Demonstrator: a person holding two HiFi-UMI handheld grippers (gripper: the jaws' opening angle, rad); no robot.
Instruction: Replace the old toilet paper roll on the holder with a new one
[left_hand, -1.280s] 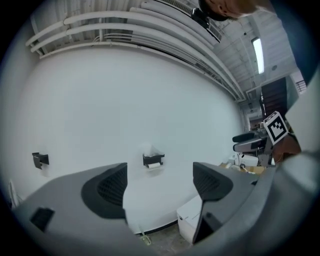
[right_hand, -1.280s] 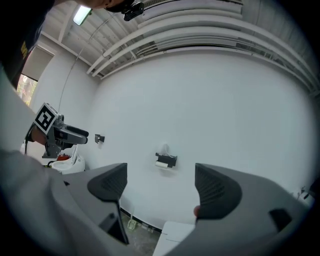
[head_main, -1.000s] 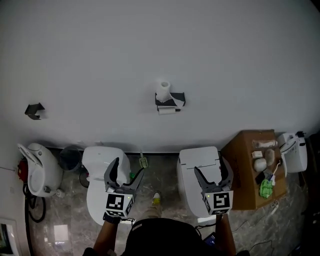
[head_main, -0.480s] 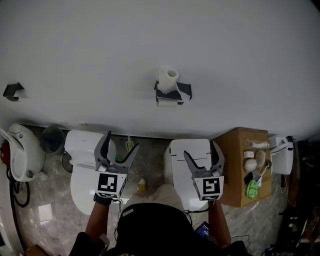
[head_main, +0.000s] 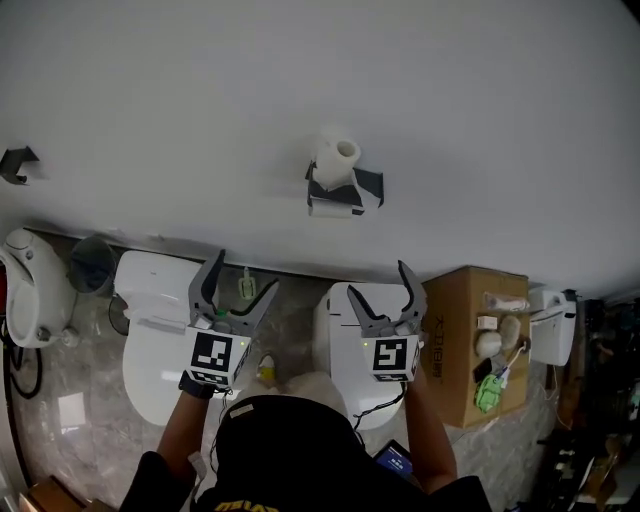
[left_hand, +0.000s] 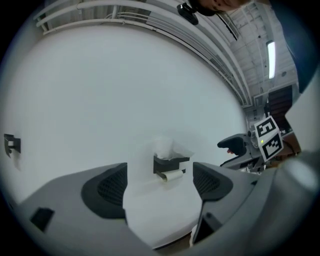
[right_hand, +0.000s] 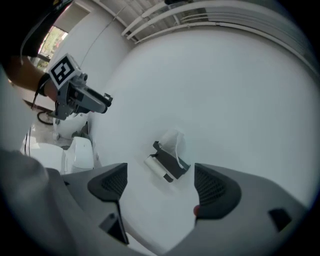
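Observation:
A black wall holder (head_main: 340, 190) is fixed to the white wall. A thin, nearly used-up roll (head_main: 333, 208) hangs on its bar, and a full white roll (head_main: 338, 158) stands upright on its top shelf. The same holder (left_hand: 170, 163) shows in the left gripper view with the thin roll (left_hand: 173, 174) under it, and again as the holder (right_hand: 171, 162) in the right gripper view. My left gripper (head_main: 234, 293) and right gripper (head_main: 381, 296) are both open and empty, held side by side below the holder and well short of it.
Two white toilets (head_main: 150, 310) (head_main: 340, 330) stand under the grippers. A brown cardboard box (head_main: 455, 330) with small items sits at the right, a urinal (head_main: 25, 285) and a bin (head_main: 90, 265) at the left. Another black bracket (head_main: 18, 163) is on the wall far left.
The view has shifted closer to the wall; the holder sits higher in frame. Both grippers have risen toward it and stayed open.

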